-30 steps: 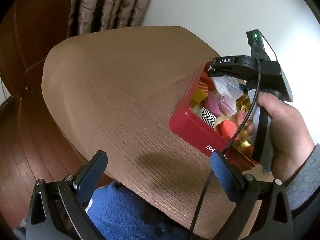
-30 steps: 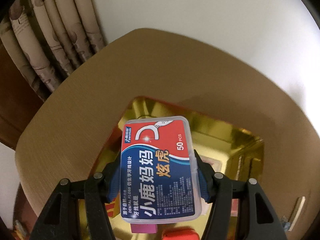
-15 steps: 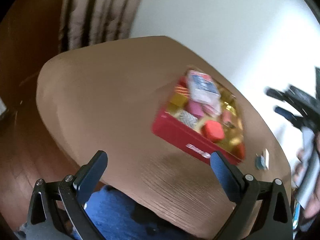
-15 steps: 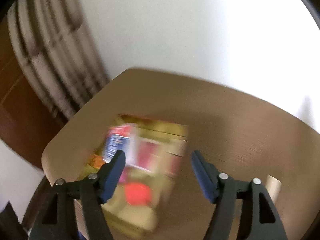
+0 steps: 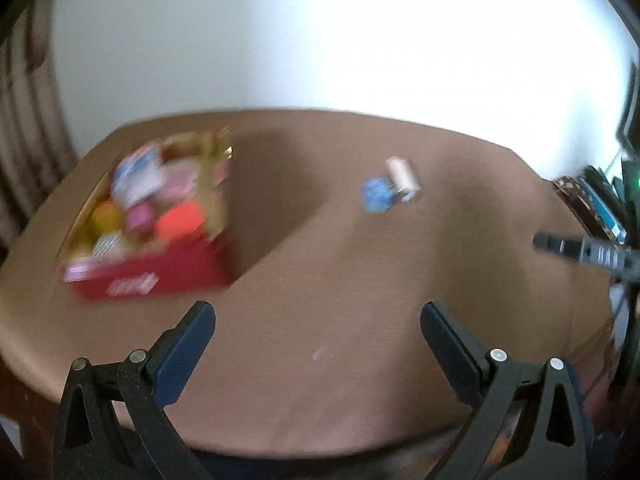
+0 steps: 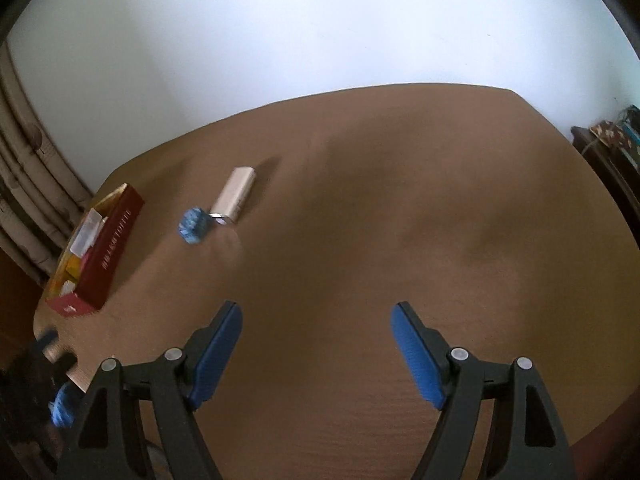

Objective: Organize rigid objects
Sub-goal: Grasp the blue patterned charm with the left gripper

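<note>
My left gripper point(image 5: 318, 318) stands with its jaws spread wide and nothing between them, held above the near part of the brown table point(image 5: 320, 264). My right gripper point(image 6: 317, 318) is likewise parted and empty, over bare tabletop point(image 6: 380, 240).

The red tin box point(image 5: 152, 276) sits toward the table's left side. In the left wrist view it is badly blurred — I can make out a gold interior and a jumble of contents: a blue-and-white pack point(image 5: 136, 174) at the far end, a round orange-red piece point(image 5: 180, 220), a pink piece point(image 5: 140, 216) and a yellow one point(image 5: 105, 216). Finer detail cannot be read. From the right wrist view the same box point(image 6: 106, 248) lies at the far left, near the table edge, its long red side wall facing me with white lettering that I cannot read.

Two items lie loose on the table, outside the box and well apart from it: a small blue object point(image 6: 193, 225) and a pale cream oblong case with a metallic end point(image 6: 234, 201). They lie just beside each other — whether touching, I cannot tell. The left wrist view shows the same pair, blue object point(image 5: 376, 194) and case point(image 5: 403, 174), past the middle of the table.

A white wall point(image 6: 300, 28) backs the table; a curtain point(image 6: 24, 184) hangs at the left.
</note>
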